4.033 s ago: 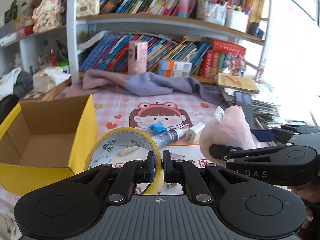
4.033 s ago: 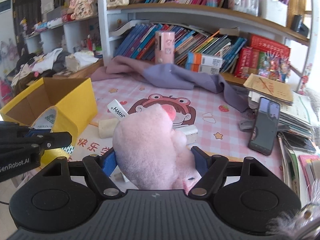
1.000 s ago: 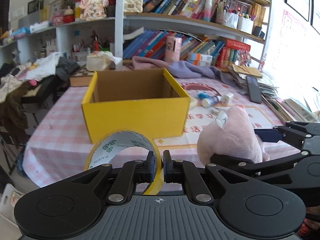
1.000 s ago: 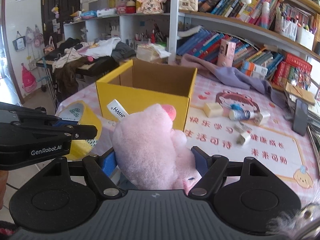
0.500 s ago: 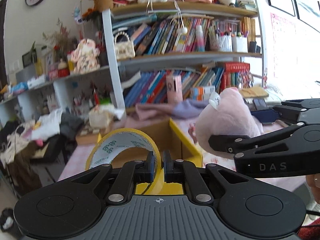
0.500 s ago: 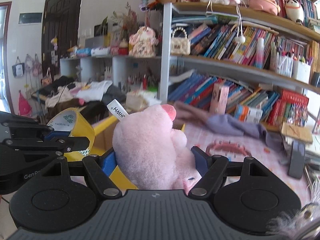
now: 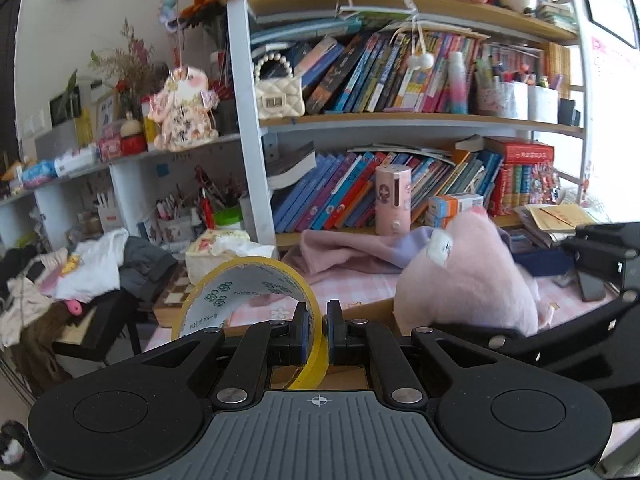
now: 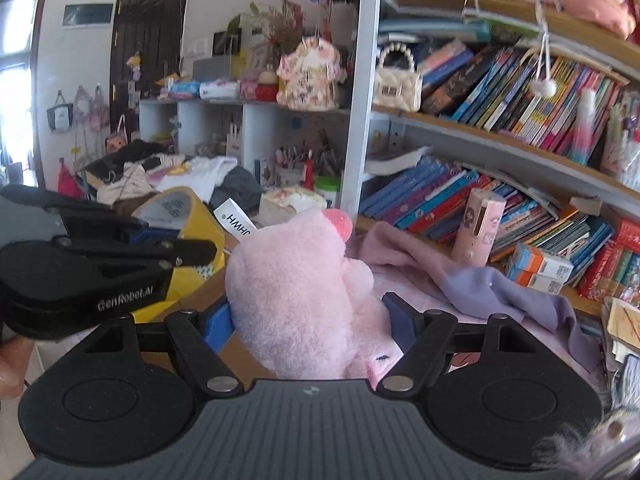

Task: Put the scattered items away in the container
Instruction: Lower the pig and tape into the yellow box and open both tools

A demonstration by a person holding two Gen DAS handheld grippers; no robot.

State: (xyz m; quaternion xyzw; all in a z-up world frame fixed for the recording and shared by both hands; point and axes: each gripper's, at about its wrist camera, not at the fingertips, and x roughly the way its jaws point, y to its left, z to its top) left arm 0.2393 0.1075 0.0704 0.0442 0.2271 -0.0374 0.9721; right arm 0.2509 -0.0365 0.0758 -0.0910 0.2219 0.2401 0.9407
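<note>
Cardboard box (image 7: 368, 310) beneath tape roll (image 7: 248, 288), plush (image 8: 296, 292)

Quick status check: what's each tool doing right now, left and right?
Left tool: shut on the yellow tape roll, pinching its wall.
Right tool: closed on the pink plush toy, jaws wide around its body.

Right gripper (image 8: 310, 322): a pink plush toy (image 8: 298, 292) is clamped between its blue pads.
Toy tag (image 8: 236, 220): white, printed, seen sticking up from the toy's top left.
Left gripper (image 8: 200, 250): seen at left, closed on a yellow tape roll (image 8: 188, 220).
Below the toy: a brown surface is glimpsed, possibly cardboard.
Background: bookshelf (image 8: 500, 128), purple cloth (image 8: 472, 284), pink cylinder (image 8: 478, 226).
</note>
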